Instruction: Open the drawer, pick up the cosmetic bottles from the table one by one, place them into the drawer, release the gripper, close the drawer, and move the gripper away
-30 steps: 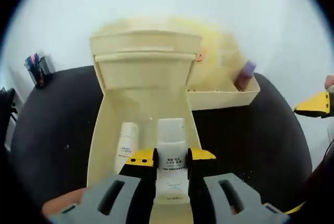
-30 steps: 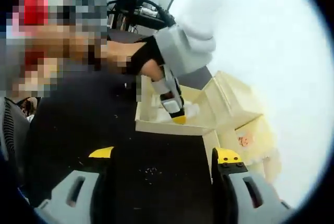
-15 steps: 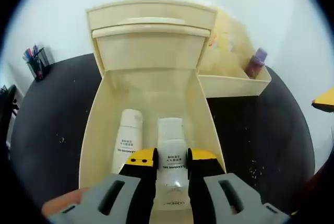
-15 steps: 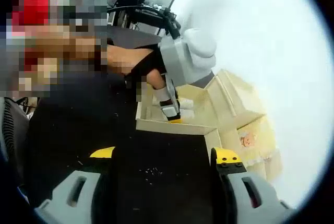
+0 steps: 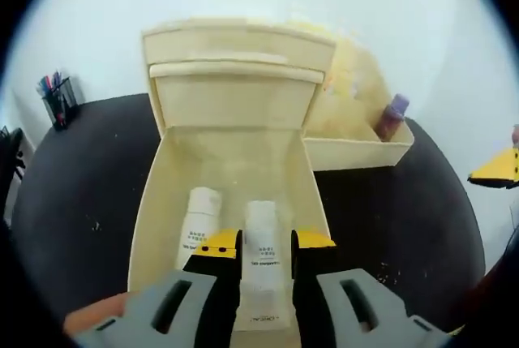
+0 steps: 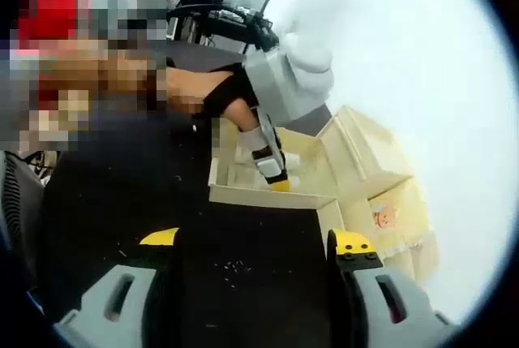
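The left tongs (image 5: 266, 242) point forward and down, their yellow-tipped jaws set narrowly apart with a white bottle (image 5: 261, 263) between them; whether they grip it cannot be told. In the right gripper view the person's forearm (image 6: 212, 88) reaches in from the left, carrying those tongs tip-down. The right tongs (image 6: 259, 244) hang with jaws spread wide, nothing between them.

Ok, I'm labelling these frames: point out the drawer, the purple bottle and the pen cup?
drawer (image 5: 152, 202), left gripper view, on its left wall.
purple bottle (image 5: 390, 116), left gripper view, on its body.
pen cup (image 5: 57, 109), left gripper view, on its dark side.
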{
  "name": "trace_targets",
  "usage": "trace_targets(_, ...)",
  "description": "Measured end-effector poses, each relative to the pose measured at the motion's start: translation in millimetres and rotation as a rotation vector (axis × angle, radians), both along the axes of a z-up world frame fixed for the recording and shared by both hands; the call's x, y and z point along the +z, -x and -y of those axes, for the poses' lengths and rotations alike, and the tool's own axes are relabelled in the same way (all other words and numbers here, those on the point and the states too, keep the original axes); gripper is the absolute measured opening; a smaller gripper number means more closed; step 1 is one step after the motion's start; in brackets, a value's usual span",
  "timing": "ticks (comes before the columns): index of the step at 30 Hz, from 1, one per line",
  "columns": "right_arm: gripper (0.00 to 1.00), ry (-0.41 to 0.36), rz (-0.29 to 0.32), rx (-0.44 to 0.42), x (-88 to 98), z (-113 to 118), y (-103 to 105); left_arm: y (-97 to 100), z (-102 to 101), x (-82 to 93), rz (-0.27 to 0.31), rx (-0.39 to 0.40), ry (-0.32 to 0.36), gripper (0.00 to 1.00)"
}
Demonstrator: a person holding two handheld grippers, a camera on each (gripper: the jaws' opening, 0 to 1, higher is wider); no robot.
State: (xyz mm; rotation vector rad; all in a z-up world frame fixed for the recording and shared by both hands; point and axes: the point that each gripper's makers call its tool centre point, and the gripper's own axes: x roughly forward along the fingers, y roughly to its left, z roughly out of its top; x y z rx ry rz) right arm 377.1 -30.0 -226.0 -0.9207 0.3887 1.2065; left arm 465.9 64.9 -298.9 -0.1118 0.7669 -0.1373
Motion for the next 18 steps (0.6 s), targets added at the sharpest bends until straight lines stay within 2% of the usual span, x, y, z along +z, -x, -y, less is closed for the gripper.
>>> trace_targets(4,0.67,-0.003,0.005,0.007,1.6,-1,1,1.0,-6,13.8,0.043,0.006,0.013,0.20)
trace_targets(9,0.67,-0.019,0.014,-0.001,7.3,0,0,11.8,-9,43.4,0.121,0.008,0.140,0.23)
trace_targets(13,0.67,-0.016,0.020,-0.009,6.3,2,-2,20.9,-21,58.8,0.163,0.011,0.144,0.26)
trace_targets(17,0.67,-0.014,0.026,-0.019,5.3,2,-6,36.2,-26,79.2,0.255,-0.002,0.167,0.30)
trace_targets(18,0.67,-0.013,0.026,-0.020,5.0,2,-6,41.7,-27,86.9,0.298,-0.013,0.173,0.32)
